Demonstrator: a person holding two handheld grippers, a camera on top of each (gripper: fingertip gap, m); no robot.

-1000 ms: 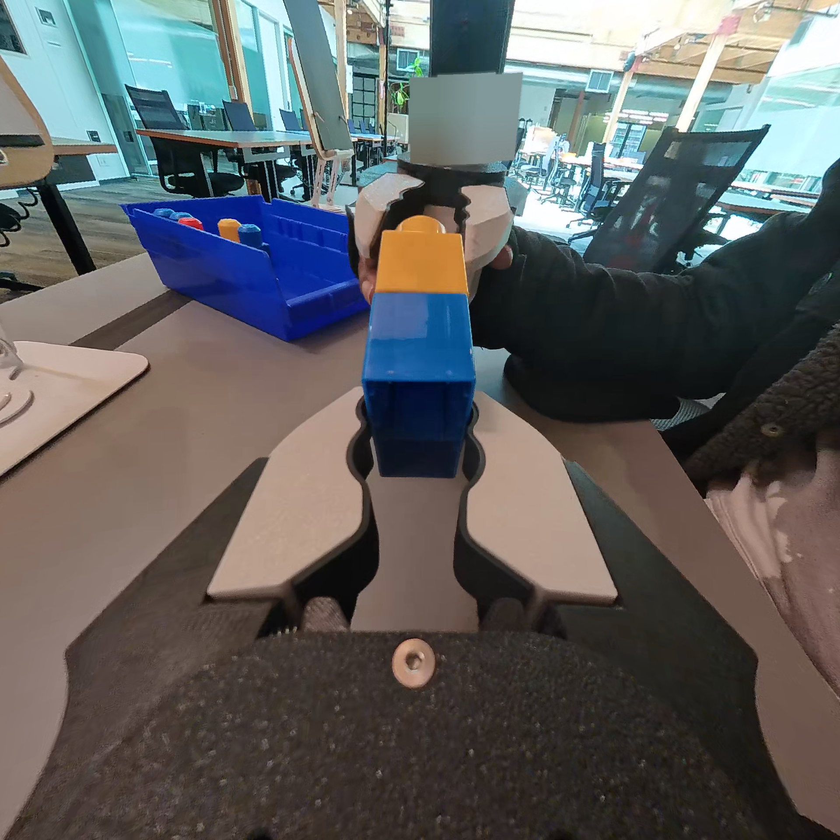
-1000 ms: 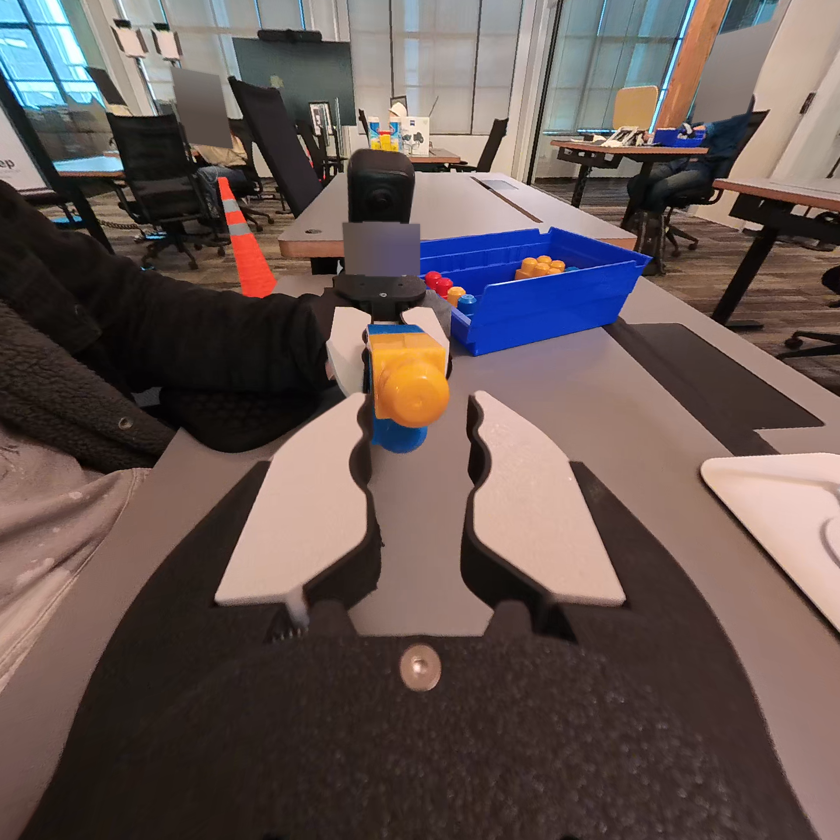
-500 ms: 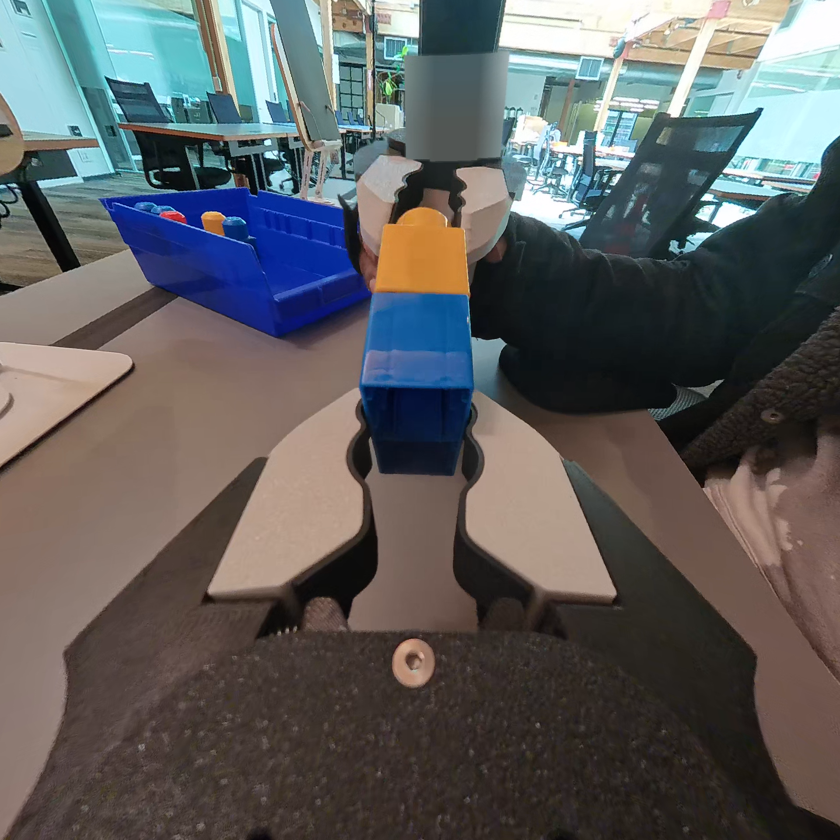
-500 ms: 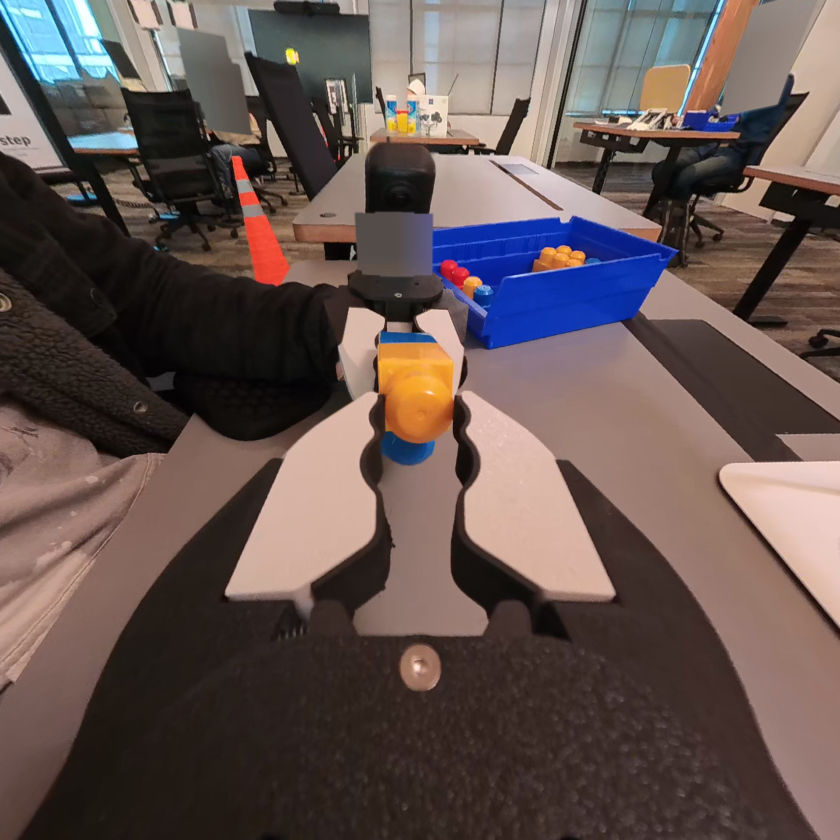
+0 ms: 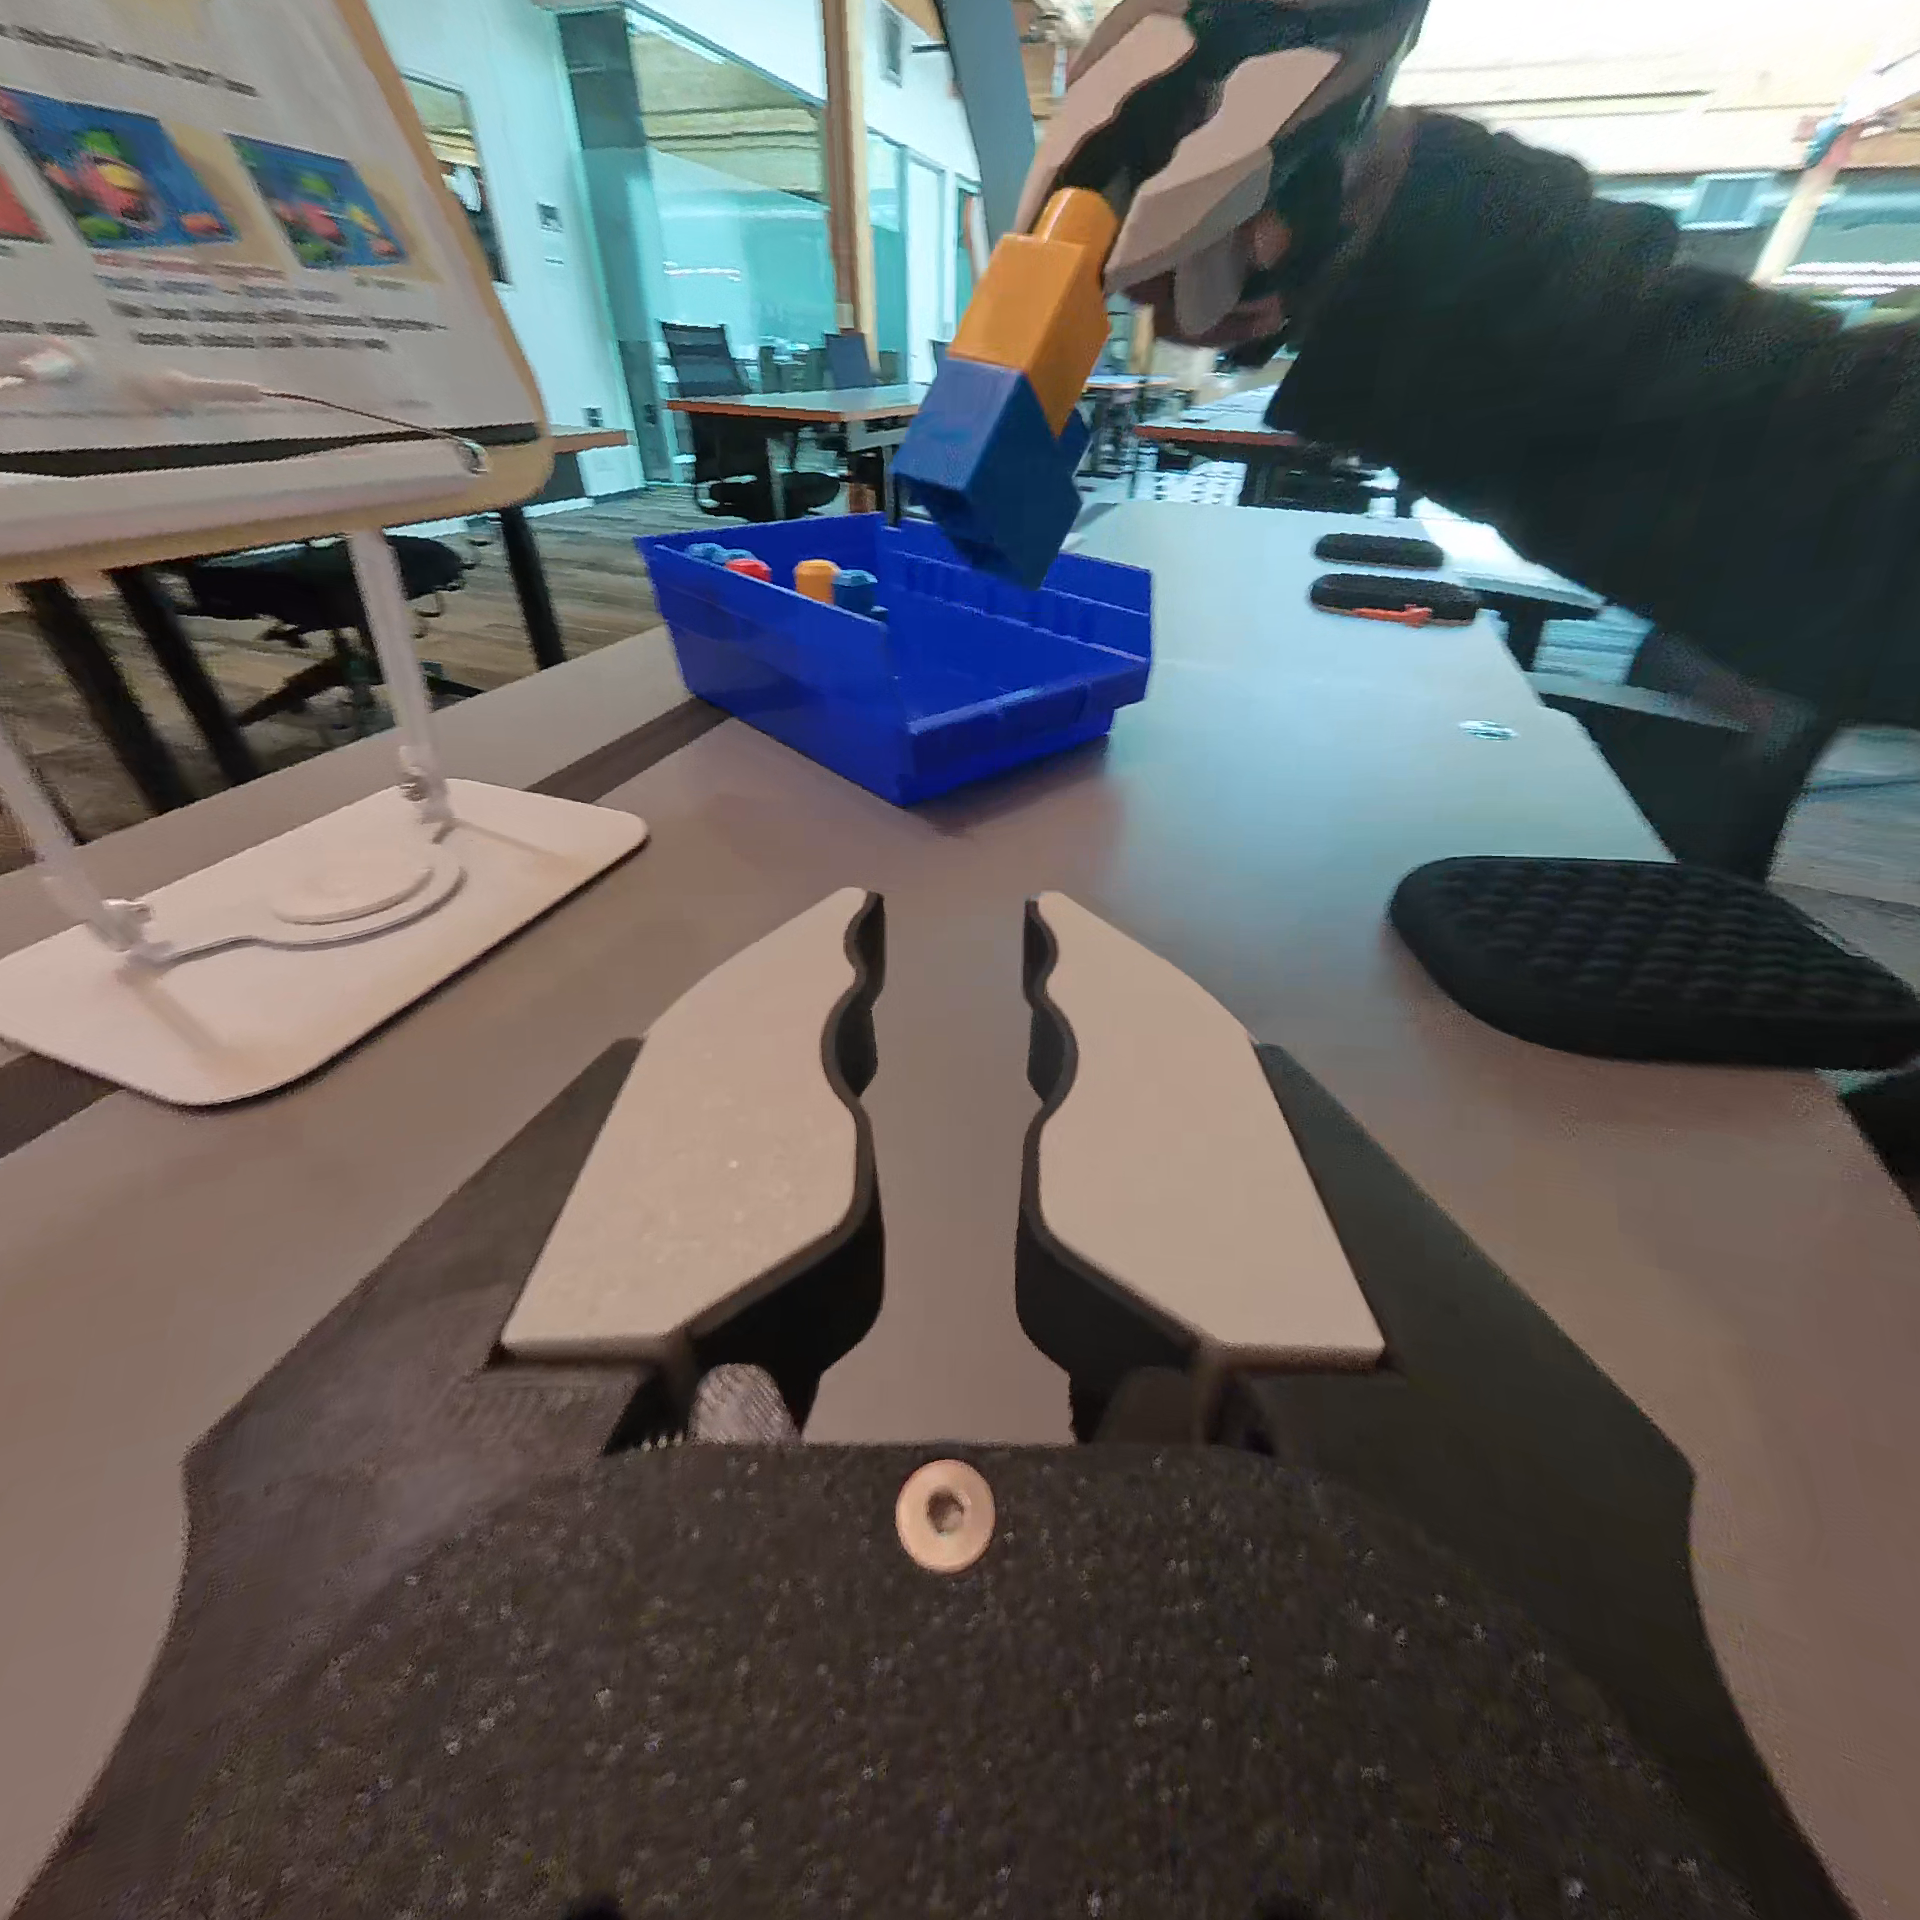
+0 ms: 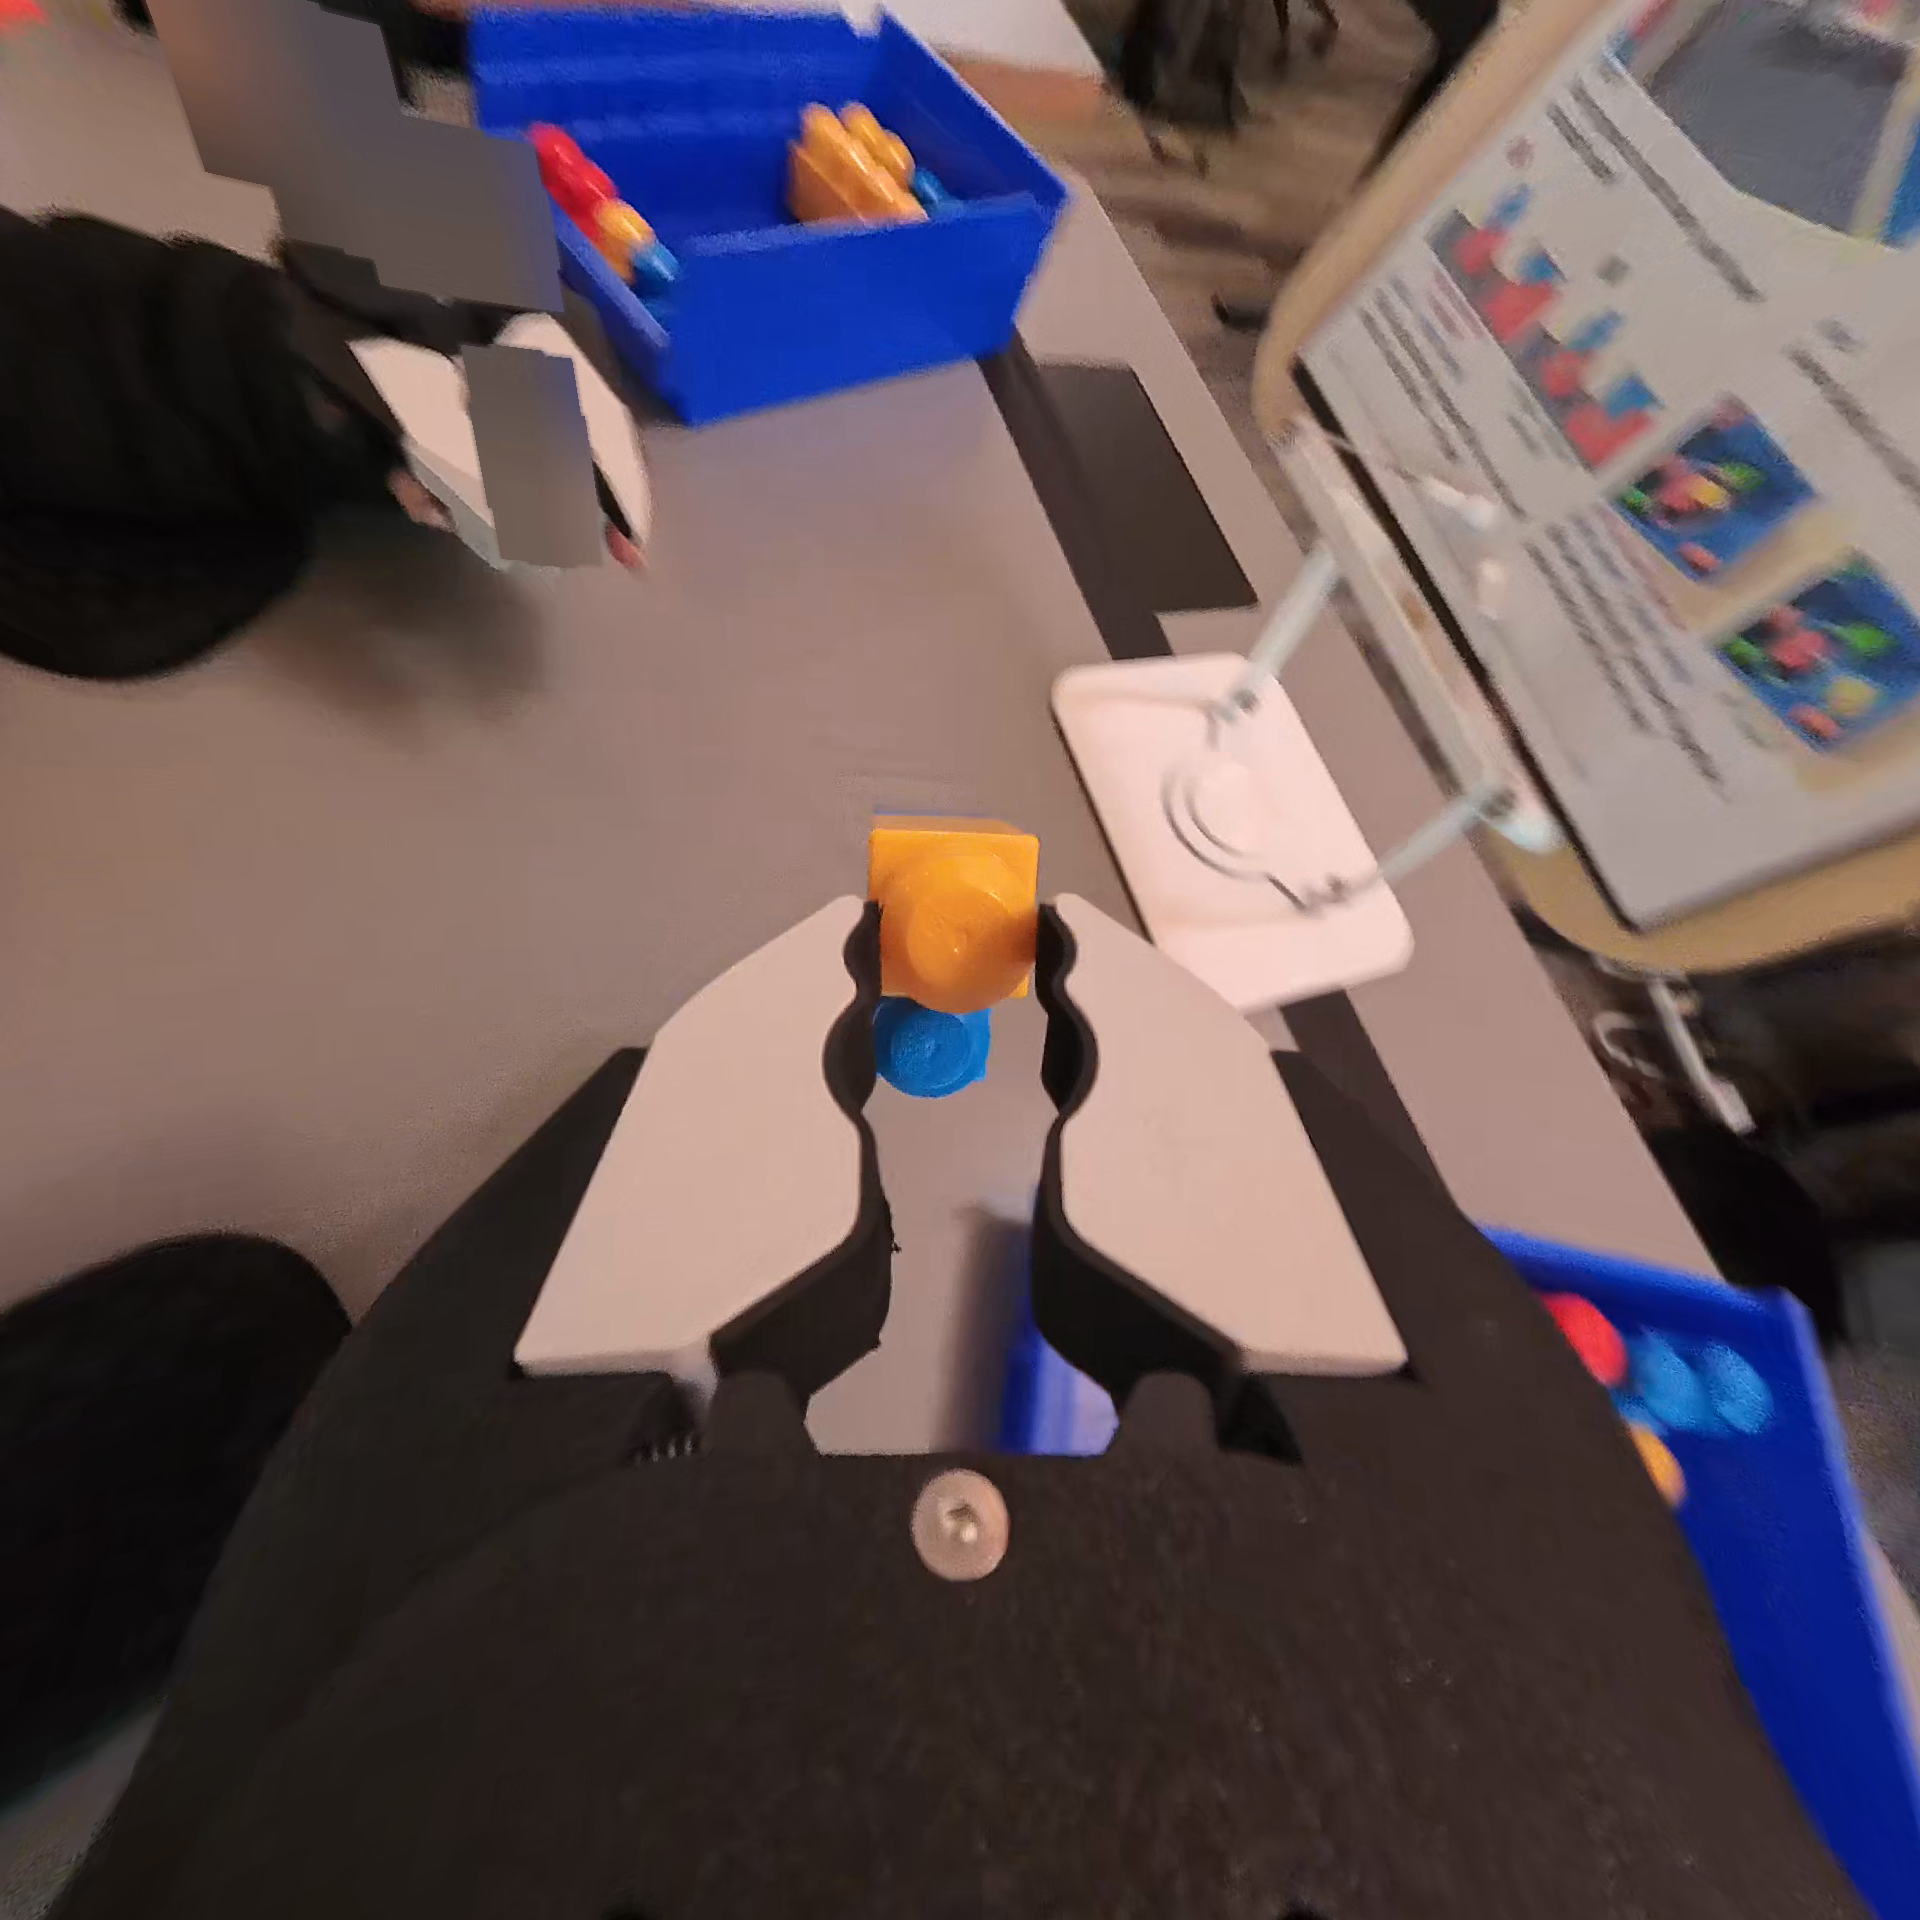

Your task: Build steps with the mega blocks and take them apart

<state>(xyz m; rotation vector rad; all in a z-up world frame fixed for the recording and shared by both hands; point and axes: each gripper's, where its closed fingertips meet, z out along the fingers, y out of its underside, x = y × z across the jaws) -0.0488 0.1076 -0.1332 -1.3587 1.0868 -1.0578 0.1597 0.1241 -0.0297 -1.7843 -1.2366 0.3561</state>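
An orange block is pressed onto a blue block as a small stack. My right gripper is shut on the orange block and holds the stack tilted in the air above the blue bin. In the right wrist view the right gripper clamps the orange block, and a blue stud shows below it. My left gripper is open and empty, low over the grey table. It shows partly masked in the right wrist view.
The blue bin holds loose red, orange and blue blocks. A white stand base carries a picture sheet on the left. A black pad lies on the right. A second blue bin sits under the right gripper. A person's black sleeve reaches in. One gripper's finger ends stand about 25 centimeters off the other's.
My left gripper has let go of the blue block and drawn back. My right gripper closed on the orange block and lifted the stack up and away, tilted.
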